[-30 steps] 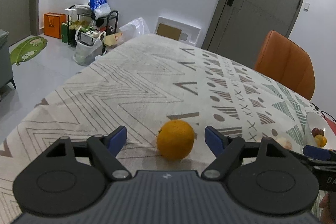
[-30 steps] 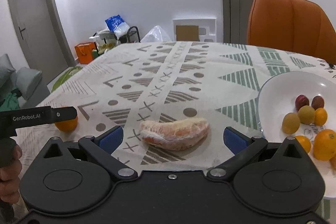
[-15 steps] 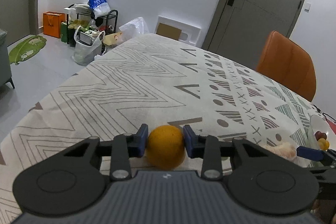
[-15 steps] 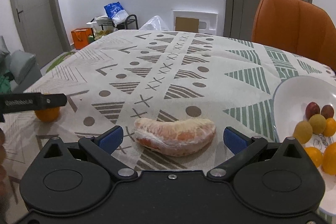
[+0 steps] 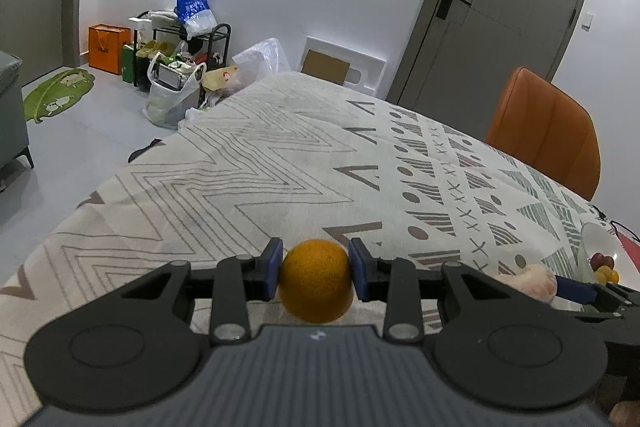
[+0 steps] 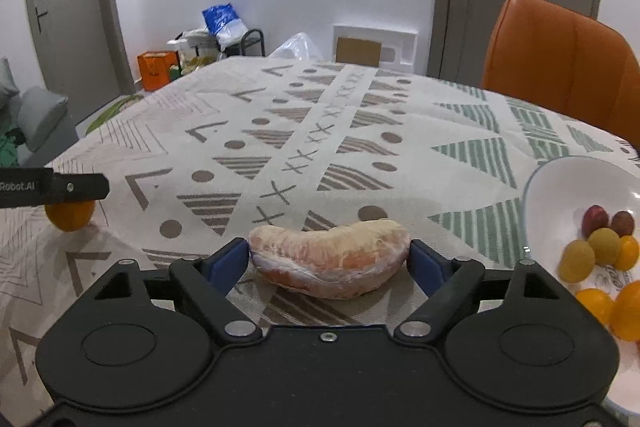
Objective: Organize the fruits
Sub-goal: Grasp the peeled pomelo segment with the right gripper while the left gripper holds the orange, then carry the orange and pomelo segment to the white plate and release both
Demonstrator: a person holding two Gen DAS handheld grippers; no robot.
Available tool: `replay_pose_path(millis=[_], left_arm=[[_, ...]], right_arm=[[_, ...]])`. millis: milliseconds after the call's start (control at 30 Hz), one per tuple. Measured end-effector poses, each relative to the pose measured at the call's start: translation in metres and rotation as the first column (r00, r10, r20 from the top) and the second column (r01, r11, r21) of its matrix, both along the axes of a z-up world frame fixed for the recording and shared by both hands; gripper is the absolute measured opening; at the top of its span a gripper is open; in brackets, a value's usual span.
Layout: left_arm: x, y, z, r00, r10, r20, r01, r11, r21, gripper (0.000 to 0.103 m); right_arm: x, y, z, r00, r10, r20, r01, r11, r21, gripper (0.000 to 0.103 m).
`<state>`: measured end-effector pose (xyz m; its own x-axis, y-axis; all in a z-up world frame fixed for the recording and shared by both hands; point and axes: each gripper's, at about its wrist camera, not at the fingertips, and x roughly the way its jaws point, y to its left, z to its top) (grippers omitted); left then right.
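Observation:
My left gripper point(image 5: 316, 269) is shut on an orange point(image 5: 316, 281), its blue pads pressed on both sides, just above the patterned tablecloth. From the right wrist view the orange point(image 6: 70, 217) sits at the far left under the left gripper's arm. My right gripper point(image 6: 329, 261) has closed around a peeled pomelo segment point(image 6: 330, 259) lying on the cloth; both blue pads touch its ends. The segment also shows at the right of the left wrist view point(image 5: 528, 281). A white bowl point(image 6: 560, 183) with several small fruits stands to the right.
An orange chair point(image 6: 560, 59) stands at the table's far right side. The tablecloth point(image 5: 280, 163) stretches ahead to the far table edge. Bags and a rack point(image 5: 180, 59) stand on the floor by the wall.
My left gripper closed on the orange and now holds it. My right gripper moved forward over the pomelo segment and its jaws narrowed until the pads touch its ends.

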<state>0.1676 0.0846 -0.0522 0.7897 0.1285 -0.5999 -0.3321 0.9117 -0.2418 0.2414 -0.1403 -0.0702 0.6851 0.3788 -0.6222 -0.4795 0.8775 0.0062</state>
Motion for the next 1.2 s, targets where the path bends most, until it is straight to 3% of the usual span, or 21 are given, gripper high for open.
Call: replay_pose_path(millis=[533, 1200], left_arm=[[-0.011, -0.036, 0.022, 0.998, -0.048, 0.048, 0.046, 0.998, 0.048, 0.034], [0.013, -0.114, 0.040, 0.981, -0.173, 0.082, 0.164, 0.981, 0.107, 0.034]], right_arm=[[-0.024, -0.047, 0.043, 0.994, -0.043, 0.103, 0.030, 0.992, 0.125, 0.083], [-0.019, -0.136, 0.056, 0.971, -0.182, 0.158, 0.149, 0.968, 0.202, 0.083]])
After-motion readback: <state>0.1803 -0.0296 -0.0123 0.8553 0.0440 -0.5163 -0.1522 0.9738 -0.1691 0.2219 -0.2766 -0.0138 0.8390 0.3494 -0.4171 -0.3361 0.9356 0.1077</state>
